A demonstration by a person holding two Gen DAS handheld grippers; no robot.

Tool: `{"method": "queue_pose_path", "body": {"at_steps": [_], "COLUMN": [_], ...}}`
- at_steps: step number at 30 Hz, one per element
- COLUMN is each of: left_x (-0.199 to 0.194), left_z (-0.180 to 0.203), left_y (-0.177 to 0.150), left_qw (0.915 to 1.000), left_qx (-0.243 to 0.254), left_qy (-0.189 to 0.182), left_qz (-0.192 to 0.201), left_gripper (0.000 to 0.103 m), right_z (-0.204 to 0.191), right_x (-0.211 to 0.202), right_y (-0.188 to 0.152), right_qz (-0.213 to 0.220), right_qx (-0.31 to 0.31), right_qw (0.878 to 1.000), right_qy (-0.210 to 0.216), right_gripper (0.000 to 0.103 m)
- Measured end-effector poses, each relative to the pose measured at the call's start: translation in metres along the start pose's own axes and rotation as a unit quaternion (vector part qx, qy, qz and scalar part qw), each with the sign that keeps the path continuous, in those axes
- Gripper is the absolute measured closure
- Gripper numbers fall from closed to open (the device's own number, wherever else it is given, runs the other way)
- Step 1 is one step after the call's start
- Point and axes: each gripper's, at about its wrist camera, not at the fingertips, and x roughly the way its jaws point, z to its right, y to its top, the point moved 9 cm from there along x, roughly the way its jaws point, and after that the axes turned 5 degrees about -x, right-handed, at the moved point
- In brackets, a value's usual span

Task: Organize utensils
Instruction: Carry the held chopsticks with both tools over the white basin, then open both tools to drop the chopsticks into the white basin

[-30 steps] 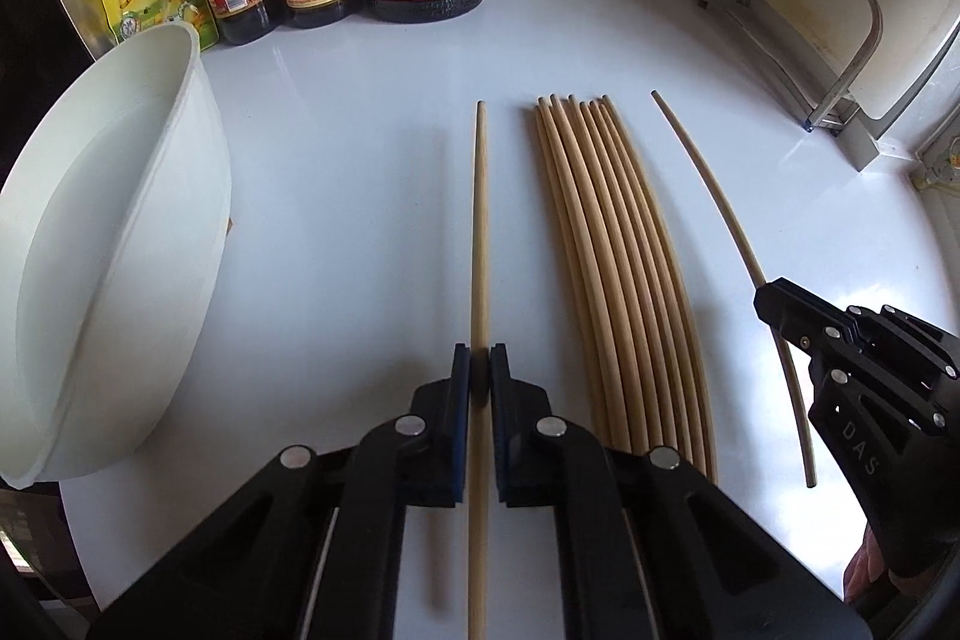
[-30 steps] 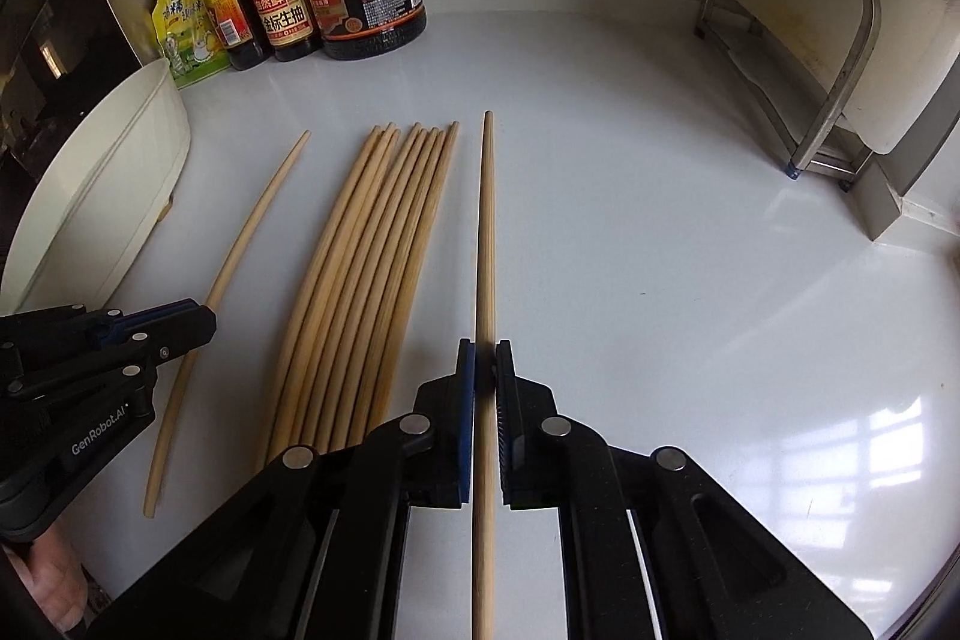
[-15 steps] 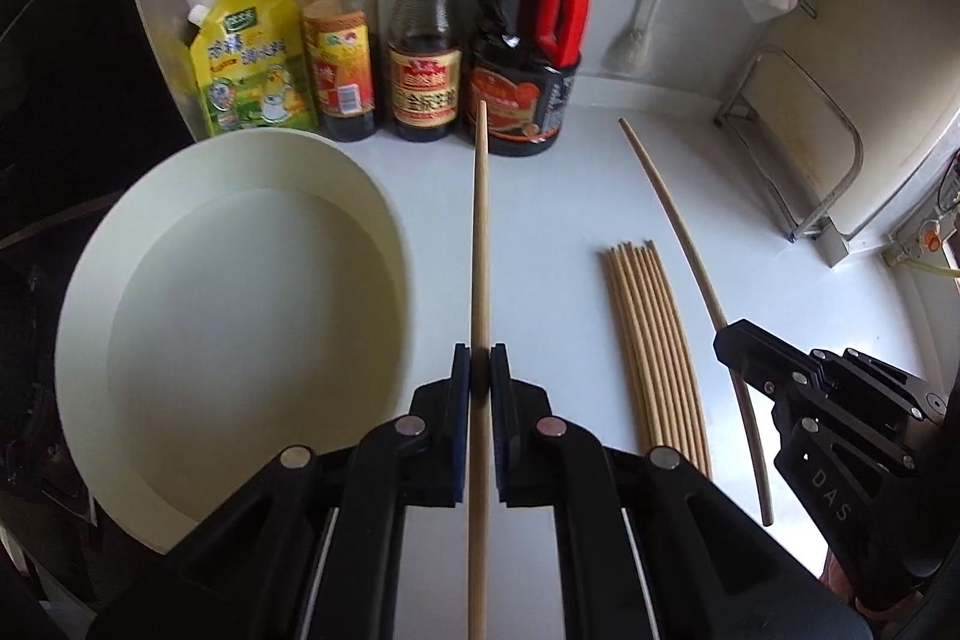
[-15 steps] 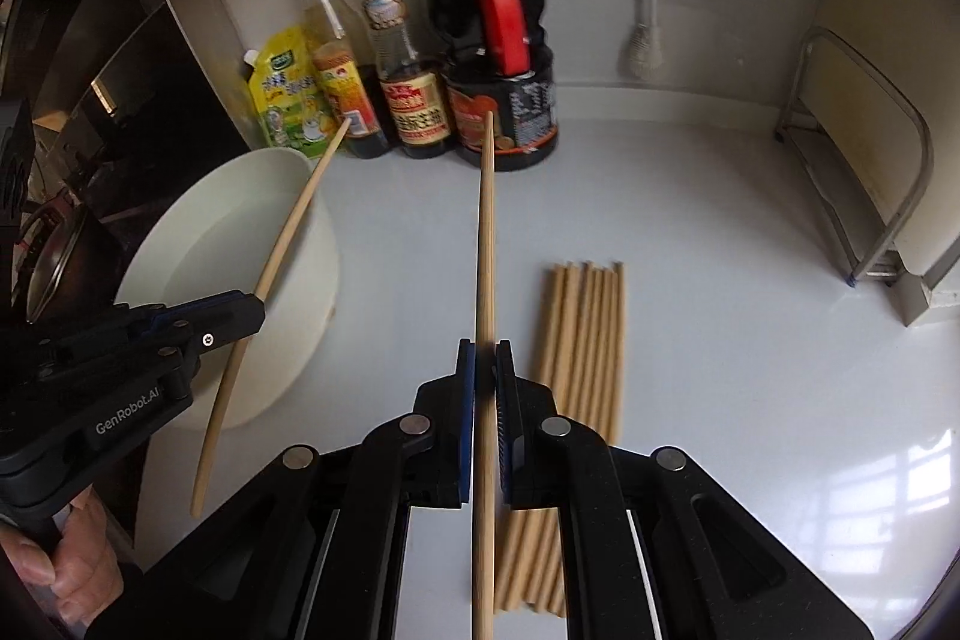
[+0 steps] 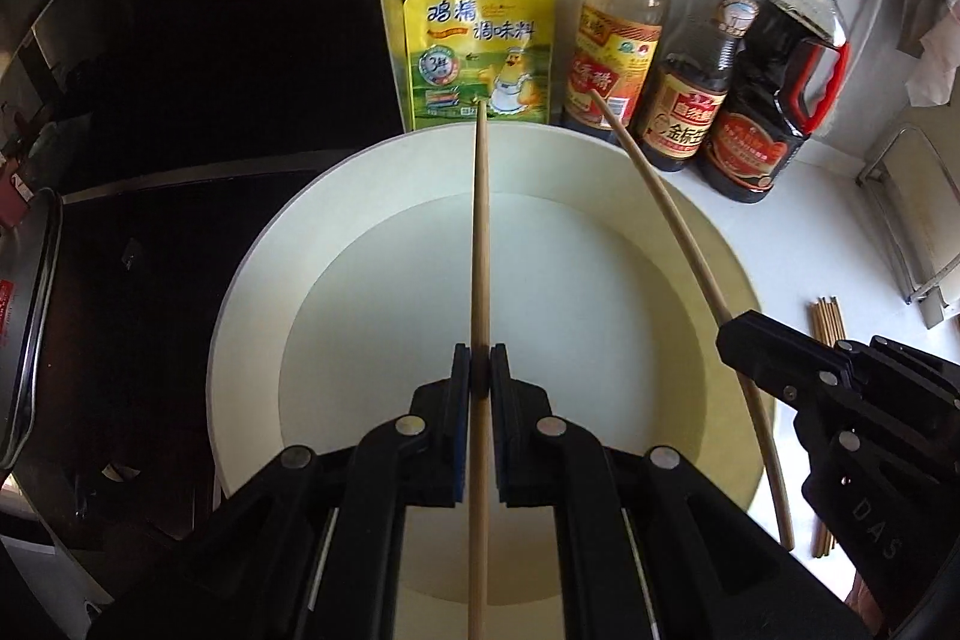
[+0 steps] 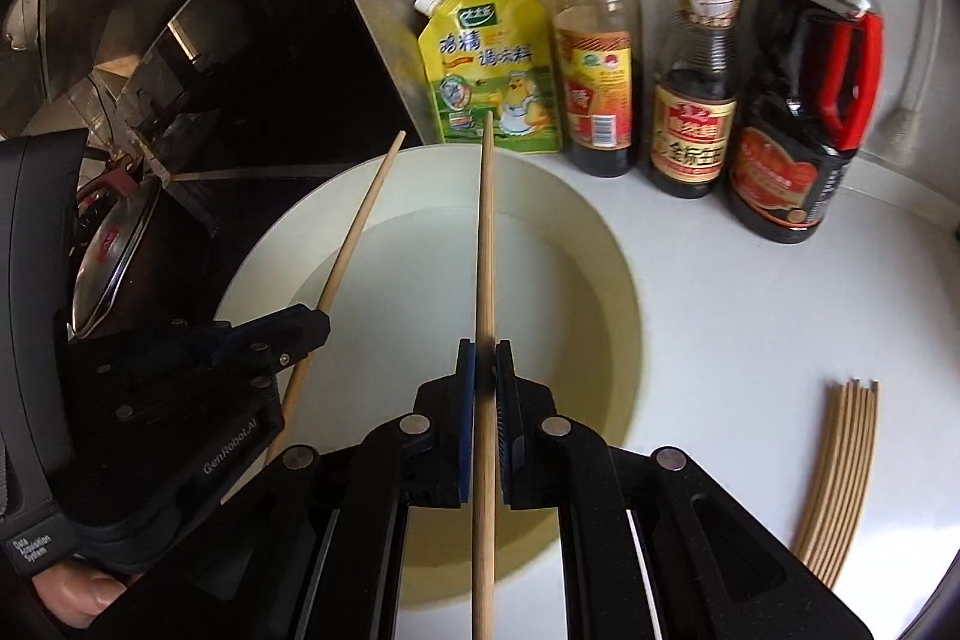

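Left gripper (image 5: 480, 370) — jaws clamped on a single wooden chopstick (image 5: 480, 244), which runs straight ahead from the pads over the white basin (image 5: 252, 316). Its near end is cut off by the lower frame edge.

Right gripper (image 6: 485, 370) — likewise pinched tight on its own chopstick (image 6: 486, 232), tip reaching past the basin's far rim toward the yellow seasoning pouch (image 6: 492, 58). Near end also cut off at the bottom.

Each tool shows in the other's view: the right one to the right of the left gripper, its stick bowed by the lens; the left one to the left of the right gripper. Part of a hand (image 6: 72, 592) shows beneath it, mostly hidden.

Basin sits directly below and ahead of both tools. Whether it holds water cannot be told.

Remaining chopsticks (image 6: 840, 472) lie bundled on the white counter (image 6: 750, 310), well off to the right of the right gripper; in the left view only a sliver shows behind the right tool.

Beyond the basin: three sauce bottles (image 6: 690, 88) beside the pouch. Left of both tools, dark stove area, details hard to make out — a glass pot lid (image 6: 114, 256) is partly visible.
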Motion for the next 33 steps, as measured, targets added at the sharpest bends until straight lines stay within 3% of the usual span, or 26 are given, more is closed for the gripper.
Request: {"method": "queue_pose_path", "body": {"at_steps": [10, 18, 22, 33], "left_x": [0.043, 0.057, 0.051, 0.031], "left_z": [-0.016, -0.024, -0.029, -0.040], "left_y": [-0.012, -0.017, -0.013, -0.015], "left_qw": [0.9988, 0.9973, 0.9981, 0.9987], "left_qx": [-0.003, -0.018, -0.026, -0.029], "left_qy": [-0.008, -0.020, -0.017, -0.014], "left_qz": [-0.048, -0.068, -0.054, -0.038], "left_gripper": [0.095, 0.095, 0.073, 0.067], "right_z": [-0.015, -0.006, -0.005, -0.003], "right_x": [0.059, 0.071, 0.063, 0.038], "right_y": [-0.009, -0.021, -0.020, -0.028], "right_qz": [-0.071, -0.096, -0.084, -0.067], "right_qx": [0.013, 0.024, 0.021, 0.028], "right_qw": [0.997, 0.995, 0.996, 0.997], "right_qy": [0.002, -0.006, -0.016, -0.020], "right_gripper": [0.097, 0.096, 0.092, 0.091]}}
